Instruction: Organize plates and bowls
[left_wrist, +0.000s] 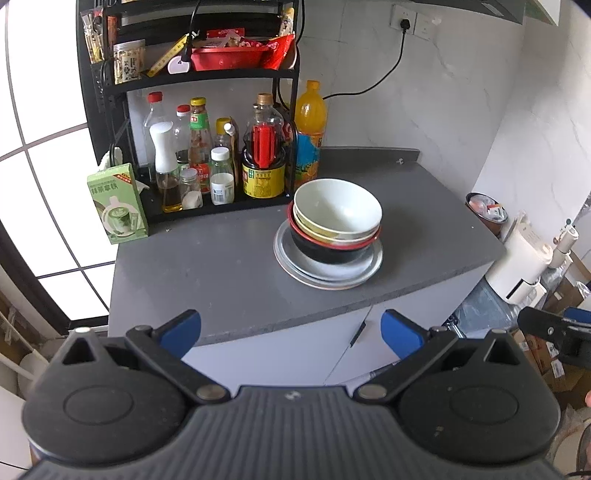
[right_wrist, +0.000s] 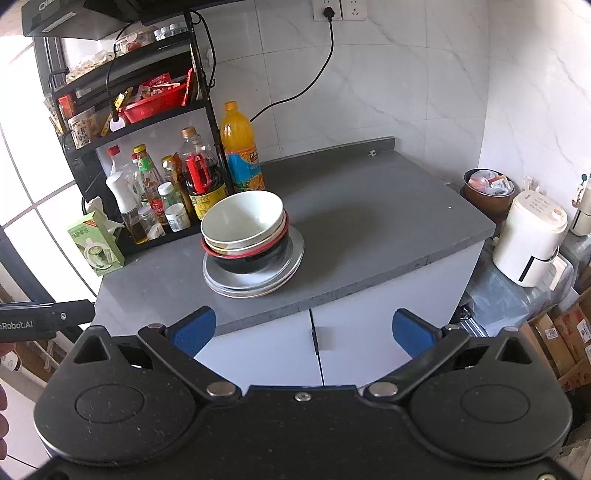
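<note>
A stack of bowls (left_wrist: 338, 210) (right_wrist: 243, 221) sits on a pile of grey plates (left_wrist: 328, 271) (right_wrist: 255, 282) on the grey counter. The top bowl is white inside; under it lie a yellowish bowl and a black bowl with a red rim. My left gripper (left_wrist: 291, 332) hangs open in front of the counter's near edge, well short of the stack, with nothing between its blue pads. My right gripper (right_wrist: 304, 332) is also open and empty, held off the counter edge before the white cabinet doors.
A black rack (left_wrist: 207, 81) (right_wrist: 147, 122) with sauce bottles and a red basket stands at the counter's back left, an orange drink bottle (left_wrist: 312, 122) (right_wrist: 240, 147) beside it. A green carton (left_wrist: 118, 203) (right_wrist: 96, 243) sits at the left edge. A white appliance (right_wrist: 528, 243) and boxes stand to the right.
</note>
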